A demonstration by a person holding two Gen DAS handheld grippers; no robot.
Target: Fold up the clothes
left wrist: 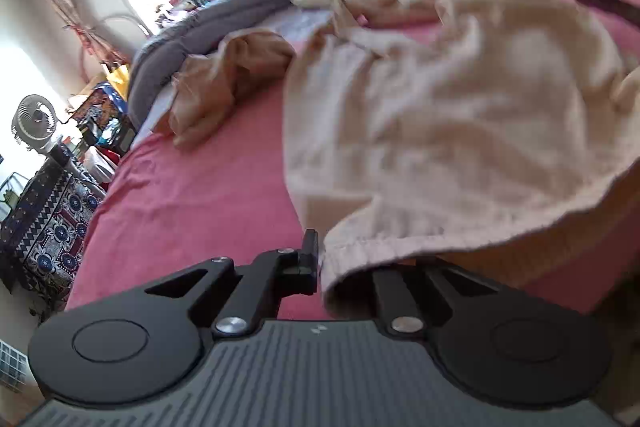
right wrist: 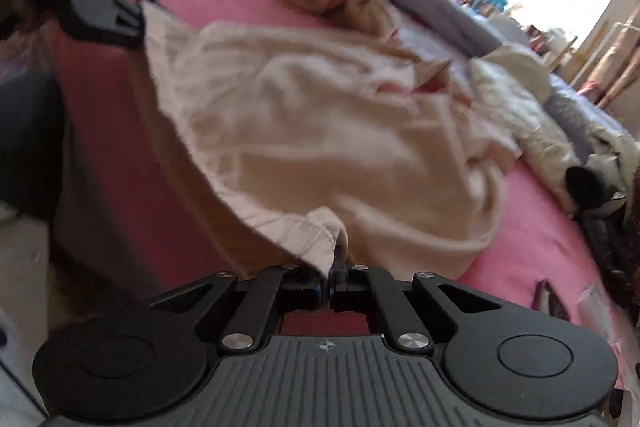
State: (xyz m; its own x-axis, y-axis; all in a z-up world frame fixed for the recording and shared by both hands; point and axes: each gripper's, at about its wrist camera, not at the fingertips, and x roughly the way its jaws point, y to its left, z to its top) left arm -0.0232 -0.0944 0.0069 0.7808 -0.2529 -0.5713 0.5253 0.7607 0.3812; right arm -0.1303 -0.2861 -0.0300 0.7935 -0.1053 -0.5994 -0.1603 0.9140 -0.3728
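Right gripper [right wrist: 334, 267] is clamped on a hem corner of the cream garment [right wrist: 320, 131]; left gripper [left wrist: 320, 259] pinches the opposite corner; the cloth sags between them onto the pink bed [left wrist: 192, 195]; it looks light, limp and wrinkly, so the stitched hem corners seem the surest hold.

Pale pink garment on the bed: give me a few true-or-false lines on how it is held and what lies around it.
1. Both grippers grip the pale pink cotton garment along its near hem. True: the right gripper and the left gripper are each shut on it.
2. The garment lies on a blue sheet. False: on a pink bedsheet.
3. The garment is folded into a neat square. False: it is spread out and rumpled.
4. A crumpled tan cloth lies beyond the garment. True.
5. A small white fan stands beside the bed. True.
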